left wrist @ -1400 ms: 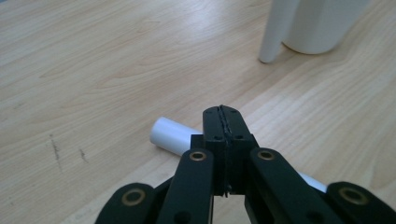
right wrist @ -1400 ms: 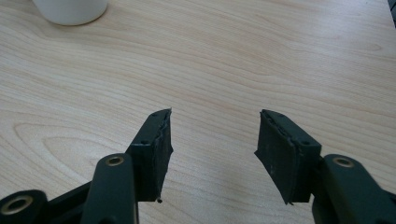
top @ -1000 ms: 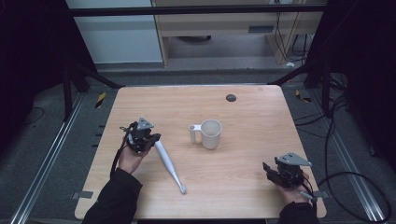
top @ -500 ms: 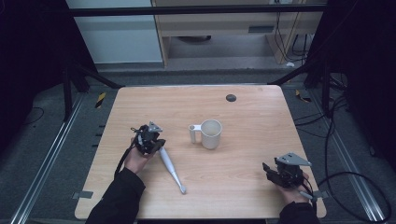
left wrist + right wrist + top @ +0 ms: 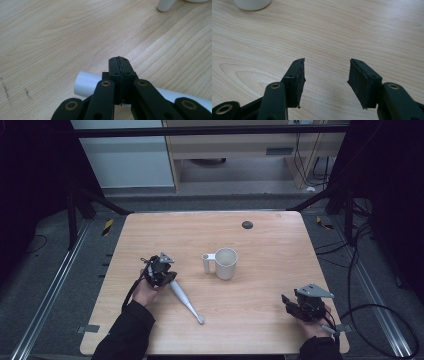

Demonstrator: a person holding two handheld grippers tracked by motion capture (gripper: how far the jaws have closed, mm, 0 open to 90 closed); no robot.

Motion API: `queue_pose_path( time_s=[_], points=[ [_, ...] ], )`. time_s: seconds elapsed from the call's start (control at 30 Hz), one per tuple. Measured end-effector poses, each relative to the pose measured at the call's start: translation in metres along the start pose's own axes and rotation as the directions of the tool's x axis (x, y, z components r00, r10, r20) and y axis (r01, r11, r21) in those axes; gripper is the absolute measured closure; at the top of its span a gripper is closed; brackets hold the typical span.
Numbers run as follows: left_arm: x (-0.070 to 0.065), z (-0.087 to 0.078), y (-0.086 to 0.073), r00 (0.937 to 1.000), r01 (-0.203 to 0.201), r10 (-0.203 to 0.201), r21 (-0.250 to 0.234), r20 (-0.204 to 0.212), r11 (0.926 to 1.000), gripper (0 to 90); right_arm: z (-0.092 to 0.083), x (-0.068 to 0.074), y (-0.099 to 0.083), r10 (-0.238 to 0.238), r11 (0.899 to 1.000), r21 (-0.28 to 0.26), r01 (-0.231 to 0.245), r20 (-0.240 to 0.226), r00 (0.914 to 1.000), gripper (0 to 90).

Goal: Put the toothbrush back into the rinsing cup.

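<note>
High view: left gripper (image 5: 161, 270), jaws closed empty, has slid over the white tool's (image 5: 186, 300) thick end; right gripper (image 5: 300, 305) waits, jaws wide.

The left tongs (image 5: 167, 276) have shifted across the worktop (image 5: 270, 285) toward the mug (image 5: 225, 263), from the left part of the worktop to a spot right over the thick upper end of the white toothbrush-like tool (image 5: 186, 300). In the left gripper view their closed tips now sit above that white handle (image 5: 85, 83), which passes beneath them.
</note>
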State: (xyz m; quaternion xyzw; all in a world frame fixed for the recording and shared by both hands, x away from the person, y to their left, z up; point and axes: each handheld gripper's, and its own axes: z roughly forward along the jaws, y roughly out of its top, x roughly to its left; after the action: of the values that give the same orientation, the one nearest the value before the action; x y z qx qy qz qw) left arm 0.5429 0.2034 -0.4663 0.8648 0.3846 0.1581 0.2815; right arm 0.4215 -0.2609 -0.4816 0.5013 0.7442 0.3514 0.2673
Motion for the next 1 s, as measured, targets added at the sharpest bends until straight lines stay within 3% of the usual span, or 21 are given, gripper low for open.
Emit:
queue_pose_path(
  time_s=[1.0],
  points=[
    [-0.002,-0.012,-0.013,0.9999,-0.014,0.013,0.015,0.002,0.9998,89.0,-0.001,-0.001,0.0,0.001,1.0,0.002,-0.001,0.004,1.0,46.4]
  ],
)
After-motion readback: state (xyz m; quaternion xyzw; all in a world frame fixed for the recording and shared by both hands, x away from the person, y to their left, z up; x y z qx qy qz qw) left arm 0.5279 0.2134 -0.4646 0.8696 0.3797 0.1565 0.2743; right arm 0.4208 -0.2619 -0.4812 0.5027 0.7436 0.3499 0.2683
